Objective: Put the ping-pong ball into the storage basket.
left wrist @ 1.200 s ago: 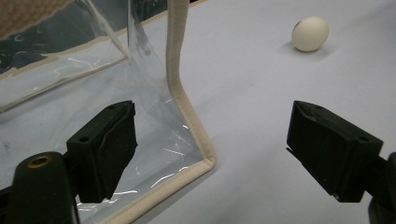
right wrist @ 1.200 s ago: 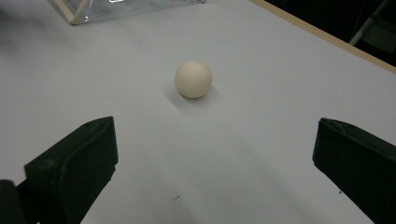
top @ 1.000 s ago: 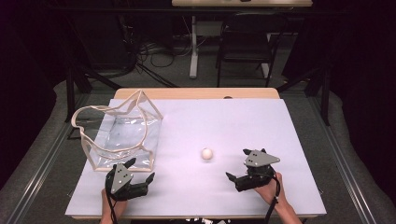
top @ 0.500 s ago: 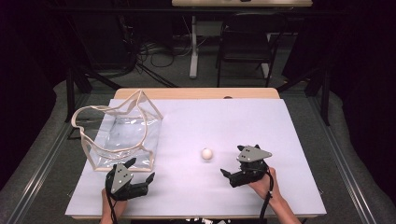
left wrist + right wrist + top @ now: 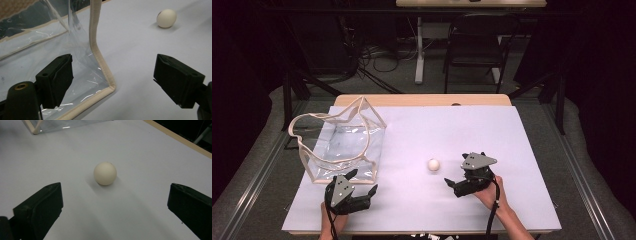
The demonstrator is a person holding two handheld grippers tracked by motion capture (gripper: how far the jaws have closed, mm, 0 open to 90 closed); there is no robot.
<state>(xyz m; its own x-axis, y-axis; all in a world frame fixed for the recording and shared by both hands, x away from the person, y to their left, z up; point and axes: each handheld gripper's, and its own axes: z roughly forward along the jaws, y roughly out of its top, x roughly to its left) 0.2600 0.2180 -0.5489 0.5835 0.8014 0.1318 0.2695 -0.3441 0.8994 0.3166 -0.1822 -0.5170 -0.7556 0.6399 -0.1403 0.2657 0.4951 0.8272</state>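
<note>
Jaws on the right gripper (image 5: 458, 183) stand wide apart and hold nothing; in the right gripper view they frame the white ball (image 5: 105, 173), which lies on the table just ahead of them, untouched. From the high view the ball (image 5: 433, 164) sits near the middle of the white table (image 5: 512, 150), slightly left of and beyond the right gripper, well apart from the left one.

Jaws on the left gripper (image 5: 362, 190) are also spread wide and empty. They sit at the near left of the table, right at the near corner of the clear plastic bag (image 5: 339, 147). In the left gripper view, the bag's cream-trimmed corner (image 5: 100, 62) stands between the two jaws, closer to the left-hand one; I cannot tell whether that jaw touches the plastic. The ball (image 5: 166, 18) shows far off at upper right there, with a small dark mark on it too blurred to read.

No brand, label or legible writing shows on the bag, ball or grippers.
</note>
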